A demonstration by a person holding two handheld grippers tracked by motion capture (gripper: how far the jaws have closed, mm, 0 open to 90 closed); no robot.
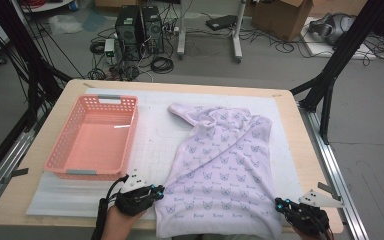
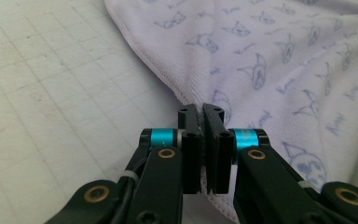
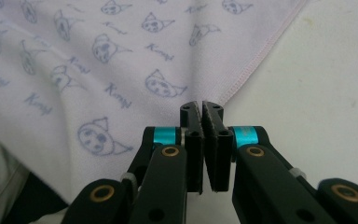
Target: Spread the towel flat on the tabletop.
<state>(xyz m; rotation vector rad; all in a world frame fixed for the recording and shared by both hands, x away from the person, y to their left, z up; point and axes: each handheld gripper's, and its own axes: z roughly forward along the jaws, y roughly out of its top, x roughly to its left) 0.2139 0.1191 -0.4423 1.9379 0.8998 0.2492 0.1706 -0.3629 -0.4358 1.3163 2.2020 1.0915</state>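
Left tongs, lower centre of their own view, pinch the hemmed left edge of the lilac printed towel; right tongs are pressed together on its opposite near edge, a paired hold that judging by its symmetry serves to lift or fold the cloth. Towel lies spread on the table, right of the empty pink basket, far end rumpled. Its near hem is cut off at the bottom of the high view.

High view: fixed above the near table edge, looking forward and down. Both gripper views: mounted low, looking along their own jaws, very close to the towel hem. All three share that towel.
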